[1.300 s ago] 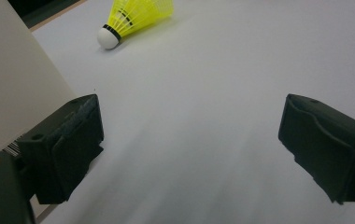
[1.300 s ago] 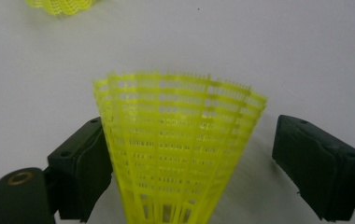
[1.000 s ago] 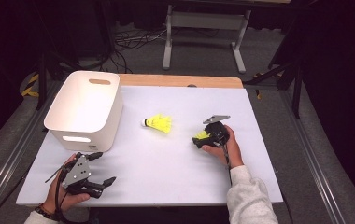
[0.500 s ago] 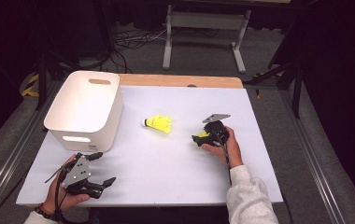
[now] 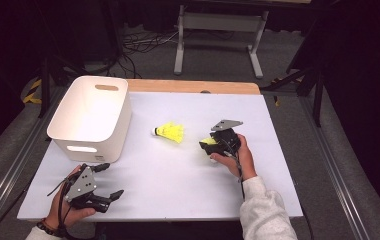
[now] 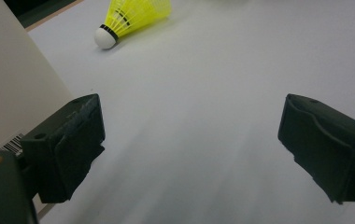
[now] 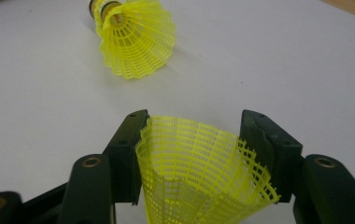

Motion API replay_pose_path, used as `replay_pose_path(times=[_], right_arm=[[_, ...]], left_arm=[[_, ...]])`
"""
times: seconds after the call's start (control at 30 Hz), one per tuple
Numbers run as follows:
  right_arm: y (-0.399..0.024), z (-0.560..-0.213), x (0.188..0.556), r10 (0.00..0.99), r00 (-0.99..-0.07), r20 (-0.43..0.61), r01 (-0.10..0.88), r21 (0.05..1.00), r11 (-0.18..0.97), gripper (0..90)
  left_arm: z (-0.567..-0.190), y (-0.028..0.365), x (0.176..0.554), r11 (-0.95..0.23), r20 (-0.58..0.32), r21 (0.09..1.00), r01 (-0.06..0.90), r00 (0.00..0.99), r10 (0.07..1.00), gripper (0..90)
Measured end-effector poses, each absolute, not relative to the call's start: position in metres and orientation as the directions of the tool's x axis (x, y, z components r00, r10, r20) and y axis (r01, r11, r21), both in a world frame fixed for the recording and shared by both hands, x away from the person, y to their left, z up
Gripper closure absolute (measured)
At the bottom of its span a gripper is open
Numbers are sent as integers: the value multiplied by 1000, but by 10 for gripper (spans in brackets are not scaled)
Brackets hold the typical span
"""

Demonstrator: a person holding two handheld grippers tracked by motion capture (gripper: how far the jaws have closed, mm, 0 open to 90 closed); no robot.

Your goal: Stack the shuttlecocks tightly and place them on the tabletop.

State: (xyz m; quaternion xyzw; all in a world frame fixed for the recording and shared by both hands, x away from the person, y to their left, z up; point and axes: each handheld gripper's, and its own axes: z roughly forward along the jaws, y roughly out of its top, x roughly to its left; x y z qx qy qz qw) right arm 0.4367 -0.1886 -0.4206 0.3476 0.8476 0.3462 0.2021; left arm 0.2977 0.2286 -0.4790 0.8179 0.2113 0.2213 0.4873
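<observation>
right gripper [image 5: 211, 145]: jaws just closing, pads pinching the held shuttlecock [image 7: 199, 172] by its skirt, right-centre of table [image 5: 278, 165]
second shuttlecock [image 5: 169, 132]: lying at its 10 o'clock
left gripper [image 5: 109, 181]: jaws wide, empty

Held shuttlecock [image 7: 199, 172] base (cork end) cropped.

Right gripper [image 5: 211, 145]: held in the person's right hand [image 5: 238, 156], forearm in a light sleeve [image 5: 265, 212] entering from the bottom edge. Its jaws have just been closing and now press both sides of a yellow shuttlecock's skirt [image 7: 199, 172], visibly squeezed in the right gripper view. Left gripper [image 5: 109, 181]: held in the left hand [image 5: 65, 212] just in front of the white bin [image 5: 90, 120], jaws spread wide with nothing between them.
</observation>
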Motion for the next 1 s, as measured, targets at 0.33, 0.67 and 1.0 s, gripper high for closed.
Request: replay_pose_path(times=[0.33,0.67,1.0], right_arm=[[-174,-422,428,717,-692,-85,394,788,473,416],[-169,-436,407,678,-728,-99,314,832,458,367],[-185,-438,386,665,-734,-142,280,828,486,323]], left_arm=[[-479,228,297,-436,160,891,128,811,563,82],[-479,228,297,-446,168,886,127,809,564,82],[-479,228,296,-449,174,885,121,809,561,81]])
